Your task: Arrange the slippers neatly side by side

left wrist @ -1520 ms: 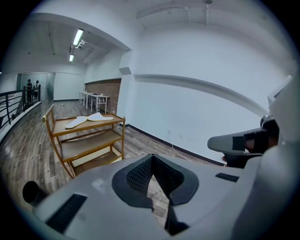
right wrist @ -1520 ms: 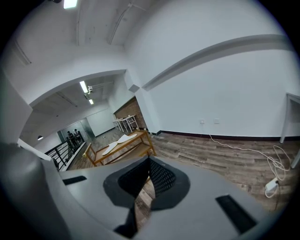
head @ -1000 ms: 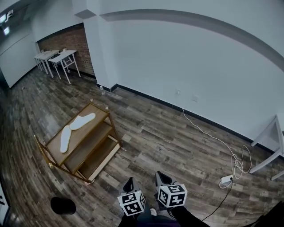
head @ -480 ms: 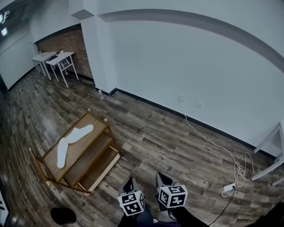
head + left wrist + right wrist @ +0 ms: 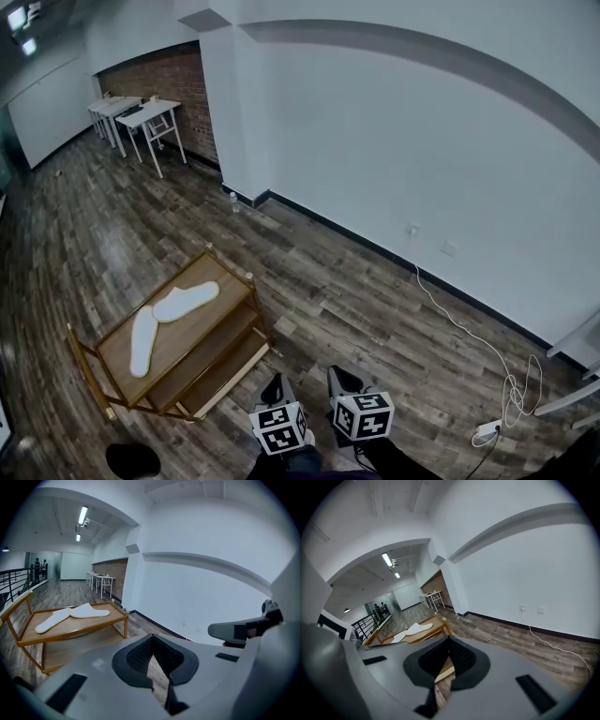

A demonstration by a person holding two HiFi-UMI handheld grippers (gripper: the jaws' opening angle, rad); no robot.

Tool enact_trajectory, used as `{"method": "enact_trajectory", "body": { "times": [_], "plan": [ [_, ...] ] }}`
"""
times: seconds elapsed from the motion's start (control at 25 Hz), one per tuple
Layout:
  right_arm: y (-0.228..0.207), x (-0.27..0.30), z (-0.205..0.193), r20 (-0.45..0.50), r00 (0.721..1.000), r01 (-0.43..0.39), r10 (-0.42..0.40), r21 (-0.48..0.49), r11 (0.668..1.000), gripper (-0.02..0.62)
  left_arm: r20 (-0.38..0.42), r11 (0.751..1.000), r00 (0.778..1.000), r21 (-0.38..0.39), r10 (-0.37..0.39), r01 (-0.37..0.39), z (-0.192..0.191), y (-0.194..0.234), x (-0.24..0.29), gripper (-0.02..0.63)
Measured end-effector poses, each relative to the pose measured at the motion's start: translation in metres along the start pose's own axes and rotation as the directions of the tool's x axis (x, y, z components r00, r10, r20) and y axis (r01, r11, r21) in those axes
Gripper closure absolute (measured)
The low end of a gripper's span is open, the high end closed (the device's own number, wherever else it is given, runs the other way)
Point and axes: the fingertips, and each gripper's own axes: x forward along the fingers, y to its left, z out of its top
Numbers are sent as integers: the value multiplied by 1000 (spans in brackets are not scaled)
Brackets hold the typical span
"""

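On the left, a low wooden rack (image 5: 217,314) carries both slippers on its top shelf: the near slipper (image 5: 142,339) and far slipper (image 5: 186,301) meet at one end and splay apart. Well away, the left gripper (image 5: 275,384) and right gripper (image 5: 341,377) hang with jaws pressed together, empty. This looks like the approach: step close, open one gripper, pinch a slipper's free end, and swing it parallel.

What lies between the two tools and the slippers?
In the head view, only the rack's lower shelves and a strip of bare floor lie between the slippers and the left tool and right tool.
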Motion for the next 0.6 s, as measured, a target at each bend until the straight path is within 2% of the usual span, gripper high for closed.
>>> {"method": "enact_trajectory", "body": {
  "times": [0.36,0.6],
  "plan": [
    [40,68,20,-51,996,-74,72,-52,996,597,10,994,996,-69,88,-87,23,65,25,606],
    [66,98,26,-96,986,-144,135,-96,985,597,17,974,984,-143,179,-174,25,103,22,606]
  ]
}}
